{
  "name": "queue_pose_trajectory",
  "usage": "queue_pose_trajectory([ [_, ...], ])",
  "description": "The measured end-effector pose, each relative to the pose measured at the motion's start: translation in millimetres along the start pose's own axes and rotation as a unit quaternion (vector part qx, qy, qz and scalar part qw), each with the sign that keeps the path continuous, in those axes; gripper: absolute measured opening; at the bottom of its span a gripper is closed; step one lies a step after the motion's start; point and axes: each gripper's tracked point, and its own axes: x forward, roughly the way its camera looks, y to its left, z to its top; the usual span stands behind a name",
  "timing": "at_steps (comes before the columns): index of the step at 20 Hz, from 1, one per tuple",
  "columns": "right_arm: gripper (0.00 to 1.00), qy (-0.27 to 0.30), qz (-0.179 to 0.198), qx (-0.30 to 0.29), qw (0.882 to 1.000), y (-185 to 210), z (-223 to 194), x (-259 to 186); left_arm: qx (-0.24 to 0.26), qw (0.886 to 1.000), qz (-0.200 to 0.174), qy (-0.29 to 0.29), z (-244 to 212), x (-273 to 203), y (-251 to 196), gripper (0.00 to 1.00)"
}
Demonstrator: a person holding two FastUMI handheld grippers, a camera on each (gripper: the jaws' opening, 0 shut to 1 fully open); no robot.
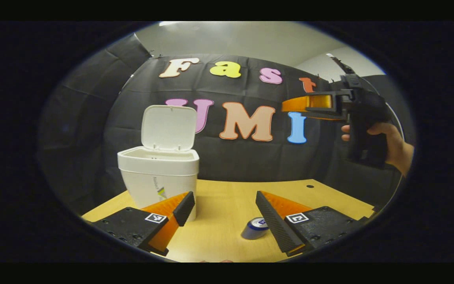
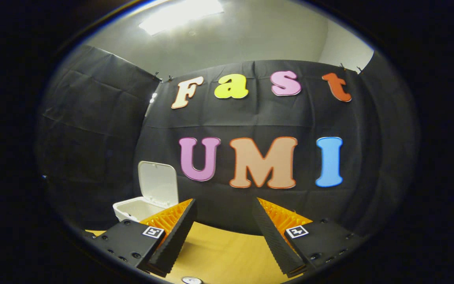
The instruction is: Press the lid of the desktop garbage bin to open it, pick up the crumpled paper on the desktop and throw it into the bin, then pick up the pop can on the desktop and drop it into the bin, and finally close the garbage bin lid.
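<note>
Aluminium pop can: lying on its side on the wooden desktop, likely light, slick, dentable; grip across its round body.
Left gripper: wide open, empty, can just before its fingers.
Right gripper: open, empty, raised.
Garbage bin: lid up, left of can.

At left of the left gripper view, the garbage bin looks like smooth, slightly glossy plastic. The counter shows a matt, pale wood-grain face. Low at centre, the pop can gleams like metal.
</note>
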Motion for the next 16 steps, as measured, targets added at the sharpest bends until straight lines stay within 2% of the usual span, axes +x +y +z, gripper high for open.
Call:
queue_pose_trajectory([
  [2,0.96,0.017,-0.028,0.001,0.999,-40,-23,-26,0.003,1.000,-0.009,-0.003,-15,10,-18,0.94],
  [6,0.96,0.067,-0.066,0.025,0.995,-95,-79,-65,0.004,1.000,-0.011,0.025,-62,30,-40,0.94],
  [10,0.96,0.113,-0.088,0.027,0.989,-121,-133,-89,0.014,0.999,-0.010,0.047,-108,52,-53,0.95],
  [13,0.96,0.144,-0.086,0.027,0.985,-126,-162,-102,0.006,0.997,-0.019,0.079,-148,65,-63,0.94],
  [16,0.96,0.165,-0.082,0.024,0.983,-132,-176,-115,0.016,0.993,-0.007,0.116,-180,74,-63,0.95],
])
